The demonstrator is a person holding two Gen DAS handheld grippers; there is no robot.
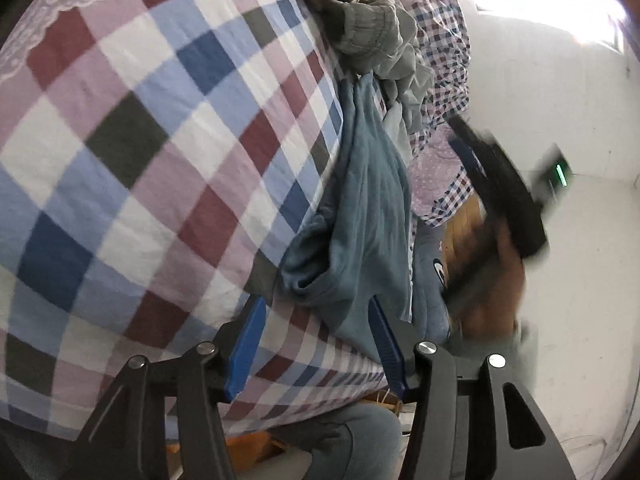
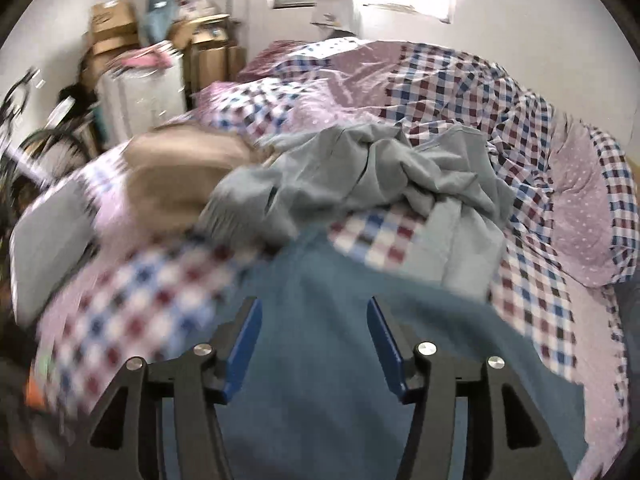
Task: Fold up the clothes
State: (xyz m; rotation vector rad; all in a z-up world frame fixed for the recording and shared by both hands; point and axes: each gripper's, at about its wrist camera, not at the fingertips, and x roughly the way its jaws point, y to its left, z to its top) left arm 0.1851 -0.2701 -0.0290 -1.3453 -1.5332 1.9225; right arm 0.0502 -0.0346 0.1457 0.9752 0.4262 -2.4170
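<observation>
Item: 1 blue garment [image 1: 360, 200], lying on a checked bedspread [image 1: 140, 140] and judged to be the piece currently in hand for folding. In the left wrist view it runs as a long, partly gathered strip from the centre of the frame down to the lower centre, its bunched end resting just ahead of the left gripper [image 1: 316, 344]; in the right wrist view it fills the lower centre of the frame as a broad blue sheet under the right gripper [image 2: 314, 344]. Left gripper: jaws set about half apart, nothing pinched between the blue pads, cloth lying beyond the tips. Right gripper: jaws likewise about half apart, nothing clamped, held above the cloth and not in it. Both are therefore judged to be free of the garment, presumably so that a fresh hold can be taken. Further stock: 1 grey garment [image 2: 380, 176], crumpled at the centre of the right wrist view, and 1 tan garment [image 2: 180, 176] at centre left, both unfolded and set aside on the bed, apparently awaiting their turn. Background, upper left: cardboard boxes [image 2: 112, 24], stacked against the wall. The right wrist view is blurred at lower left.
</observation>
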